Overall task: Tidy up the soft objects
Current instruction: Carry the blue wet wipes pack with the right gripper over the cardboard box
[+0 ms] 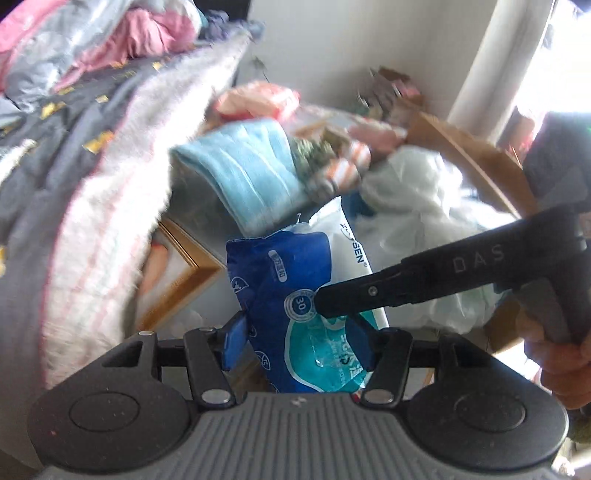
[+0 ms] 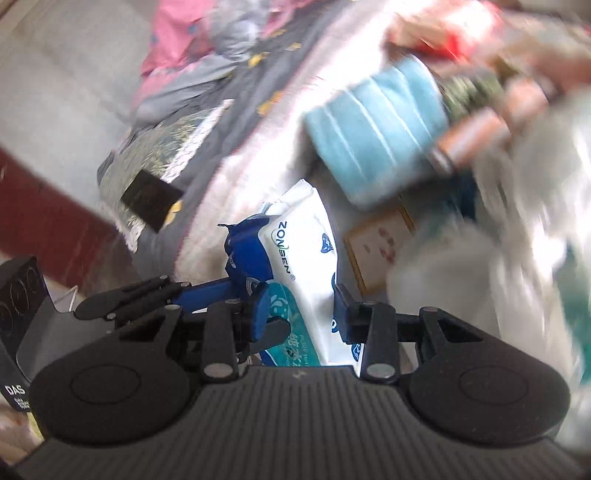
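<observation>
A blue, white and teal pack of wet wipes [image 1: 280,280] hangs in the air between both grippers. In the left wrist view my left gripper [image 1: 299,343] is shut on its lower part, a blue pad pressing each side. The right gripper [image 1: 325,304] comes in from the right as a black finger whose tip lies against the pack's face. In the right wrist view the wipes pack [image 2: 306,251] stands upright between the pads of my right gripper [image 2: 303,314], which press on both sides. The left gripper [image 2: 236,284] holds the pack's blue edge from the left.
A bed with a grey quilt [image 1: 92,129] and pink clothes [image 1: 140,33] fills the left. Behind the pack lie a folded light-blue towel [image 1: 243,177], a white plastic bag [image 1: 417,206], a cardboard box [image 1: 472,158] and a wooden picture frame [image 1: 184,280]. A hand [image 1: 561,369] grips the right tool.
</observation>
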A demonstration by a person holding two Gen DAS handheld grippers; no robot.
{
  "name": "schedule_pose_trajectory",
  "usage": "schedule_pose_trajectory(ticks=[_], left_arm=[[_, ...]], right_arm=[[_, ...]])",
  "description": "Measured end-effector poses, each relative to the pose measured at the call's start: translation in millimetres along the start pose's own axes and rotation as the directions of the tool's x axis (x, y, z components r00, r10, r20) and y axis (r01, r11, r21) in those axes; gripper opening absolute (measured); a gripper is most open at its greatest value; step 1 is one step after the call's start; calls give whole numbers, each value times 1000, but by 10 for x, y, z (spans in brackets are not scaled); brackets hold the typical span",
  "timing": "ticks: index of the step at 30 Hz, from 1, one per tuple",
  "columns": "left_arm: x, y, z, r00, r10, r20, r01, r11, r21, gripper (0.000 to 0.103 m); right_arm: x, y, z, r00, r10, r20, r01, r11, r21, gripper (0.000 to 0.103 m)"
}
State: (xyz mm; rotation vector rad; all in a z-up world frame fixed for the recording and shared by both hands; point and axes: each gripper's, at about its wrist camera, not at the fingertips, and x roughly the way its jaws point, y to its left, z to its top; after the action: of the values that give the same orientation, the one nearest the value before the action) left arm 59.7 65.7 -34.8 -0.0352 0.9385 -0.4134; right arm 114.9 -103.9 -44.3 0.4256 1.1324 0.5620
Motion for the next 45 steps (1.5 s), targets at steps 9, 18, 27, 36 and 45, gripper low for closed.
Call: schedule_pose_trajectory(ticks=[9,18,27,36,45], left_arm=[[220,-39,-27,997,-20,-68,20,1000,-10,84],[361,-93,-32,994,-40,-98,39,999,-17,91],[185,-201,-30,999,26,-40,-25,999,33,76],[-65,-344,-63,997,80,10,-81,994,71,75],[-466,-597,195,984,112,138,-130,983,128,75]], right_arm=[[57,-252,-263,998,-47,43,43,995,87,36],[104,-309,-241,997,-54,49,49,993,109,41],[71,-256,-322,997,-41,67,34,994,107,38],[-60,-179,-423,995,8,99,-20,992,128,38],[-494,45,-327,976,54,210,-74,993,88,38]])
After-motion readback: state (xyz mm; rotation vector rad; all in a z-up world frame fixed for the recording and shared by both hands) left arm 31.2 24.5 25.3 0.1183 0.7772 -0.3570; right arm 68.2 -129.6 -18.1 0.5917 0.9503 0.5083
